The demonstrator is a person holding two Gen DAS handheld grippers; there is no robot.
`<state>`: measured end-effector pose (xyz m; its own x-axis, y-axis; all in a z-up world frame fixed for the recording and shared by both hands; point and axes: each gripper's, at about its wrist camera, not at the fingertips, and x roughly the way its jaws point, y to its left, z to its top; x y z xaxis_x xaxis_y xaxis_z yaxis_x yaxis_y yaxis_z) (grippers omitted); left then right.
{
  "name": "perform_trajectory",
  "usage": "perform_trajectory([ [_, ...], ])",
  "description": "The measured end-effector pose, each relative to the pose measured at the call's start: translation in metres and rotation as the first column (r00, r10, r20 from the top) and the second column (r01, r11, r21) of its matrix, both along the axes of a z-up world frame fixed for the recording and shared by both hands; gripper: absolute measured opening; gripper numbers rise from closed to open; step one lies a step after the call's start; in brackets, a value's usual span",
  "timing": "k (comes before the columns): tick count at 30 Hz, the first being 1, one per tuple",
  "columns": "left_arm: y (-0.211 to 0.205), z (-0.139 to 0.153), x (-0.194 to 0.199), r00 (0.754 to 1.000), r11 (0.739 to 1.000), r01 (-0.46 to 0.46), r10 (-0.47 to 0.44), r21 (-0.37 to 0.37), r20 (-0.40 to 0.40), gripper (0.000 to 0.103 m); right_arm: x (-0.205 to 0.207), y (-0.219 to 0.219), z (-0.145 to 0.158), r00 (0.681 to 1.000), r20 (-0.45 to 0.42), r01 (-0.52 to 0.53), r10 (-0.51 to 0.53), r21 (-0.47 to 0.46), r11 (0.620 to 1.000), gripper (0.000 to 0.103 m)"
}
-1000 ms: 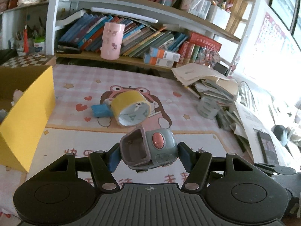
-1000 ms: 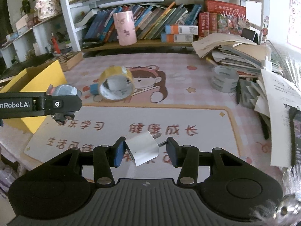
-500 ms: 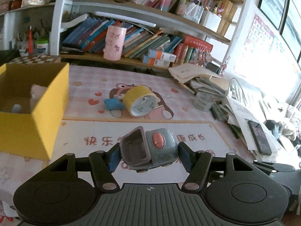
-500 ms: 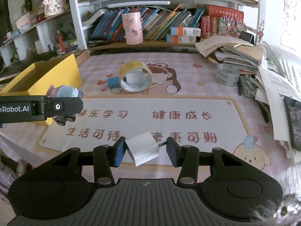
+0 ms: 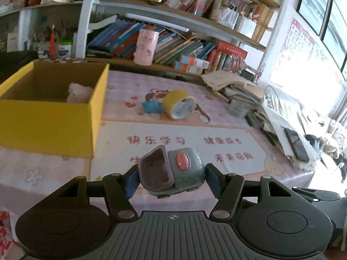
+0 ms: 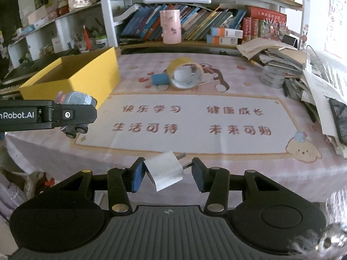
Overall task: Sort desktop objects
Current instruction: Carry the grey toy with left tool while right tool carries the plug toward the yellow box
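Both hand-held grippers carry loads above the pink tabletop (image 6: 216,82).
Left hand-held gripper (image 5: 171,178) clamps a grey-green plastic toy car (image 5: 173,173) near the open yellow cardboard box (image 5: 49,119); right hand-held gripper (image 6: 168,174) pinches a white plug adapter (image 6: 164,172) over the mat's near edge.

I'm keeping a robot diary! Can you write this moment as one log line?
left tongs: toy car | right tongs: white plug | yellow box: not reached
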<state>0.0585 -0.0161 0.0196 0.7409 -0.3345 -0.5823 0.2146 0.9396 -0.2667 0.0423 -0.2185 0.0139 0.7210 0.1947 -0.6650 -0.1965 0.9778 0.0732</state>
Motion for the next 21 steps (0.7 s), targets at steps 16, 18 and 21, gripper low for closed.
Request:
perform_trajectory([
  [16, 0.06, 0.0, -0.043, 0.991, 0.991, -0.13, 0.13, -0.013, -0.011, 0.064, -0.024, 0.056, 0.001, 0.992, 0.002, -0.125, 0.125, 0.006, 0.992, 0.044],
  [18, 0.069, 0.0, -0.048, 0.987, 0.987, -0.161, 0.161, -0.013, -0.013, 0.064, -0.024, 0.064, 0.001, 0.988, 0.001, -0.158, 0.158, 0.007, 0.987, 0.044],
  [21, 0.081, 0.0, -0.056, 0.979, 0.979, -0.203, 0.203, -0.009, -0.015, 0.064, -0.025, 0.076, 0.001, 0.979, 0.0, -0.202, 0.202, 0.011, 0.979, 0.044],
])
